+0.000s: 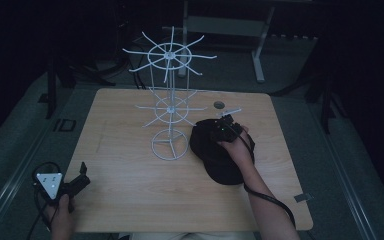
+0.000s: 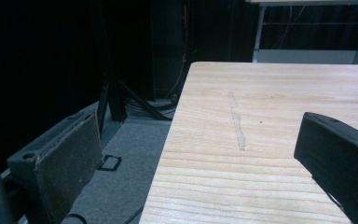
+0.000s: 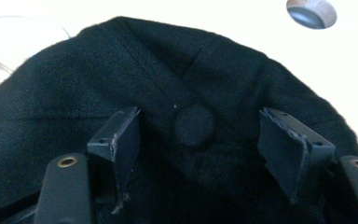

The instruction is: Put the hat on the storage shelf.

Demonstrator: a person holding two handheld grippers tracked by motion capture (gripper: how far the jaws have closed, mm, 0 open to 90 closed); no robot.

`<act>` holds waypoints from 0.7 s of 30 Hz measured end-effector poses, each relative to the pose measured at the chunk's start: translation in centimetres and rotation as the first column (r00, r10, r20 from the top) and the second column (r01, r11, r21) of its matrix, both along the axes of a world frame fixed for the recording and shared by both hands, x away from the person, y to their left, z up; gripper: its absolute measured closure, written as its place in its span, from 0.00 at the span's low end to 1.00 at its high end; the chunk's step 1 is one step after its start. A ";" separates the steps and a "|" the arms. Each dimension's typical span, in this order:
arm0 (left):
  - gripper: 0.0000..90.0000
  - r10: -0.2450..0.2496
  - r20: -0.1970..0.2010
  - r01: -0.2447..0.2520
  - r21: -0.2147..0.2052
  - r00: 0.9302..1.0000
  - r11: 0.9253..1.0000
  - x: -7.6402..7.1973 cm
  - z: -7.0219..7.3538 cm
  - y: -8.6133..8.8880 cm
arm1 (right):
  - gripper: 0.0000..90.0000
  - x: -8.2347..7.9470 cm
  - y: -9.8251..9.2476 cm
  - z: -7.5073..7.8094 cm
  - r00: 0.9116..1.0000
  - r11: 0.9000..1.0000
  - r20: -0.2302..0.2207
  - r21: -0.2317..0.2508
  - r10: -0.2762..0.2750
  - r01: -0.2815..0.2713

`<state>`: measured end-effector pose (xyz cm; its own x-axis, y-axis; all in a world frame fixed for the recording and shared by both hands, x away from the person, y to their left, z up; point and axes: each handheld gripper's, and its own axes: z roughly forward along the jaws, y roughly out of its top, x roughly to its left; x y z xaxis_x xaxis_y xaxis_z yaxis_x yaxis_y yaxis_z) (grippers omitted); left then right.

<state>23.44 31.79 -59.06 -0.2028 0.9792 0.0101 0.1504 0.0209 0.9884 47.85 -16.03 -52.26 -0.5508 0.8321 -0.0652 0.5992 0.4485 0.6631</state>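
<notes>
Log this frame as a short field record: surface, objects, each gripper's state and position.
surface: wooden table
objects: black cap, white wire rack, upright, left of the cap
left gripper: open, holds nothing, at the table's near left edge
right gripper: open, jaws either side of the cap's top button

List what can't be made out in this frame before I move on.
- Black cap: its brim, high view; the person's right hand and right gripper cover part of it.
- Cap button: jaw contact, right gripper view; dark on dark.
- Small round thing behind the white wire rack: too small to identify.
</notes>
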 end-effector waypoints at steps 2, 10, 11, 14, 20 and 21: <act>0.01 0.000 0.000 0.000 0.000 1.000 1.000 0.0 0.0 0.0 | 0.34 0.2 0.3 -0.3 1.000 1.000 -0.021 -0.021 -0.002 0.002; 0.01 0.000 0.000 0.000 0.000 1.000 1.000 0.0 0.0 0.0 | 0.44 0.8 1.1 -1.4 0.991 0.997 -0.129 -0.059 0.032 -0.040; 0.01 -0.001 0.000 0.001 0.000 1.000 1.000 0.0 0.0 0.0 | 0.48 0.8 1.3 -1.6 0.988 0.996 -0.147 -0.072 0.044 -0.055; 0.01 -0.001 0.000 0.001 -0.001 1.000 1.000 0.0 0.0 0.0 | 0.55 0.7 1.9 -2.0 0.987 0.990 -0.148 -0.121 0.058 -0.076; 0.01 0.000 -0.001 0.000 -0.003 1.000 1.000 0.0 0.0 0.0 | 0.79 0.2 1.8 -1.5 0.995 0.990 -0.084 -0.124 0.052 -0.062; 0.01 -0.001 -0.001 0.001 -0.003 1.000 1.000 0.0 0.0 0.0 | 0.79 0.0 1.8 -1.3 0.996 0.992 -0.070 -0.116 0.047 -0.055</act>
